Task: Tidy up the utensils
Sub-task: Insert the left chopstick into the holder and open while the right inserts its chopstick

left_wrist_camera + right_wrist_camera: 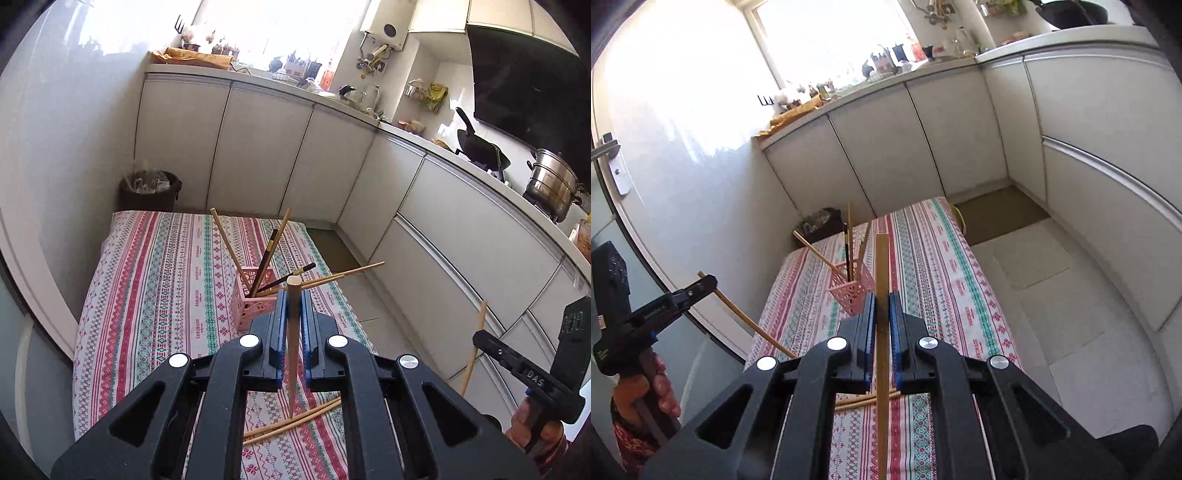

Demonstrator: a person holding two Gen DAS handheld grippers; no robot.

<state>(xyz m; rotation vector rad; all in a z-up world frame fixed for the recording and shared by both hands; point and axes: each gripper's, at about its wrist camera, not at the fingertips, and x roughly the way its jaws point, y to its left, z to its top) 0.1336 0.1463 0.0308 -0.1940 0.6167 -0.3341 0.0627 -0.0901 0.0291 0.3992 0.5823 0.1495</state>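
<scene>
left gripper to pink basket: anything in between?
Only bare striped tablecloth, seen in the left wrist view. The left gripper, shut on a wooden chopstick, sits just short of the pink basket.

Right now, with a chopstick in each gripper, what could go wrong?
The pink basket is small and already crowded with leaning chopsticks, so poking another in might tip it. The left gripper and right gripper each pinch one chopstick with long free ends, which could twist or slip. Loose chopsticks lie near the table edge.
</scene>
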